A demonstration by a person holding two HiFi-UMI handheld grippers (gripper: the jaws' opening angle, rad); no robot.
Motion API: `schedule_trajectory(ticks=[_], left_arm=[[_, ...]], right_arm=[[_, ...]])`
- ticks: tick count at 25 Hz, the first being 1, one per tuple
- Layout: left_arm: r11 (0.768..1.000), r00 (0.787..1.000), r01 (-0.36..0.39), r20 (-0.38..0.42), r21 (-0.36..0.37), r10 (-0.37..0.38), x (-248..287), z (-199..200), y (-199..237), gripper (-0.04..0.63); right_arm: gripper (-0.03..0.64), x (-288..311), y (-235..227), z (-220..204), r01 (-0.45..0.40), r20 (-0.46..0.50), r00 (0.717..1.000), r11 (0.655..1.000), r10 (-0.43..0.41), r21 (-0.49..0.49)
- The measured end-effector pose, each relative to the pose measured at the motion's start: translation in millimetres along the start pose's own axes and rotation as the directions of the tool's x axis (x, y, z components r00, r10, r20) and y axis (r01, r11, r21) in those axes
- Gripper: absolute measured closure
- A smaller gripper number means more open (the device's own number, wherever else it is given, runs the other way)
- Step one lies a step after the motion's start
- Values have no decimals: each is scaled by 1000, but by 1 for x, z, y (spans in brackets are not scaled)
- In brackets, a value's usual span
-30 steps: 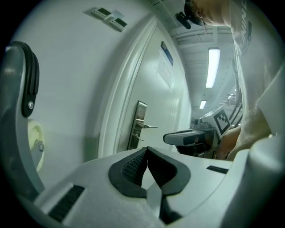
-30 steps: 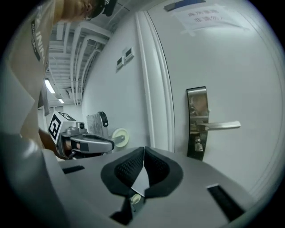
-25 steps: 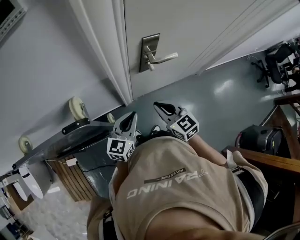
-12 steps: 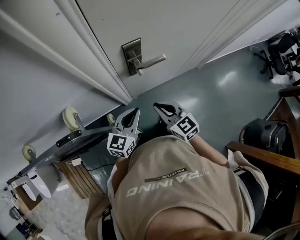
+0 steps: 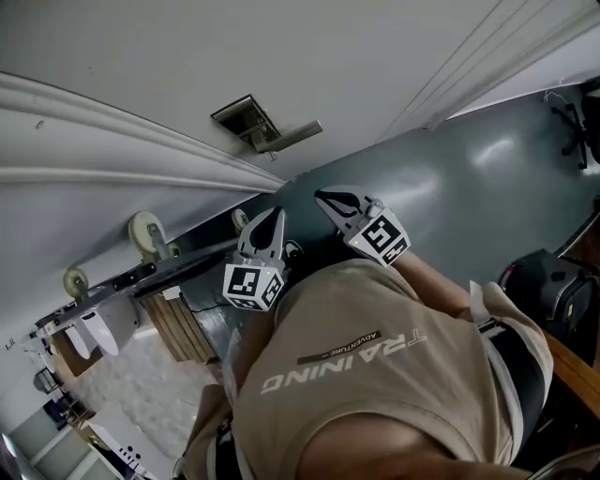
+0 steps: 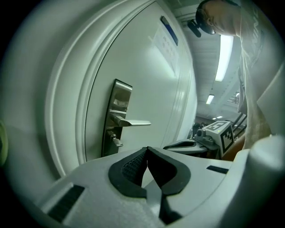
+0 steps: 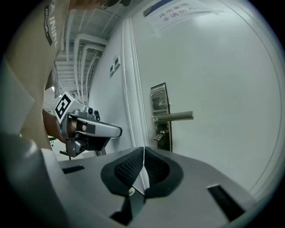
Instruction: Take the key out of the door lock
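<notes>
A steel lock plate (image 5: 242, 118) with a lever handle (image 5: 296, 134) sits on the white door. A small key (image 6: 116, 142) sticks out of the plate below the lever; the right gripper view shows this key (image 7: 159, 136) as well. My left gripper (image 5: 277, 213) is shut and empty, held short of the door, below the lock. Beside it my right gripper (image 5: 322, 196) is also shut and empty, pointing at the door. Neither touches the key. In the left gripper view the left gripper's tips (image 6: 147, 149) meet; the right gripper's tips (image 7: 144, 148) meet in its own view.
A white door frame moulding (image 5: 112, 131) runs left of the lock. A wheeled cart (image 5: 145, 232) stands at the left on the grey floor (image 5: 459, 187). A black bag (image 5: 553, 281) lies at the right. A paper notice (image 7: 178, 13) hangs high on the door.
The head view has swung and the door now fills more of it, the lock plate shifting up and left. Both grippers stay shut, side by side, a little higher in view.
</notes>
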State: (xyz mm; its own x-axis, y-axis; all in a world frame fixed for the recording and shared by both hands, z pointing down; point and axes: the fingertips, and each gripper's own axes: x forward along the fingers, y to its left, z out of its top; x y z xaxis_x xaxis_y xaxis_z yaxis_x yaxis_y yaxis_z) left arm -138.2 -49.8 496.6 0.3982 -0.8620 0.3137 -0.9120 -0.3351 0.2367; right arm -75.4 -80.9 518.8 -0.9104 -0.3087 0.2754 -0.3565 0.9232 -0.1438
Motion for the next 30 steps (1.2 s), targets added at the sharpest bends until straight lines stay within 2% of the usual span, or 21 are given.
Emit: schedule_trajectory(ticks=[5,9,13,16,20,22,25,28,29,30], left_arm=[[1000,999,-21,-34,-3,21,3,-4,-11,586],[1000,998,-10,-66,-12,9,11,-12,-5,586],[999,999,34,-17,8,-33,17,5,3,586],[999,999,39,-4,18,-39,17,10,11,586],[999,998,51,43,7,-52,20,19,24,586],[997,996,69,48,23,-70,15,24,29,586],[995,993,90,72,37,-92,12,33,32,586],[993,992,103,79,-54,-99,9,28,44,586],[994,993,99,76,-52,-95,7,27,49,586],[996,994,88,66,-1,-88,4,28,52,586]], right_arm=[[601,-8,-19,-7,-24,-7,1000,1000,24,7],[601,-5,-30,-22,28,-53,998,999,-27,25],[601,4,-27,-9,51,-42,998,999,-51,8],[601,6,-22,11,62,-20,998,998,-62,-6],[601,13,-32,30,97,-14,995,992,-98,-75],[601,15,-33,38,127,-1,992,990,-127,-55],[601,11,-29,50,130,20,991,991,-129,-15],[601,9,-18,55,111,60,992,993,-112,28],[601,10,-14,57,99,80,991,993,-104,63],[601,11,-11,60,90,93,991,991,-99,95]])
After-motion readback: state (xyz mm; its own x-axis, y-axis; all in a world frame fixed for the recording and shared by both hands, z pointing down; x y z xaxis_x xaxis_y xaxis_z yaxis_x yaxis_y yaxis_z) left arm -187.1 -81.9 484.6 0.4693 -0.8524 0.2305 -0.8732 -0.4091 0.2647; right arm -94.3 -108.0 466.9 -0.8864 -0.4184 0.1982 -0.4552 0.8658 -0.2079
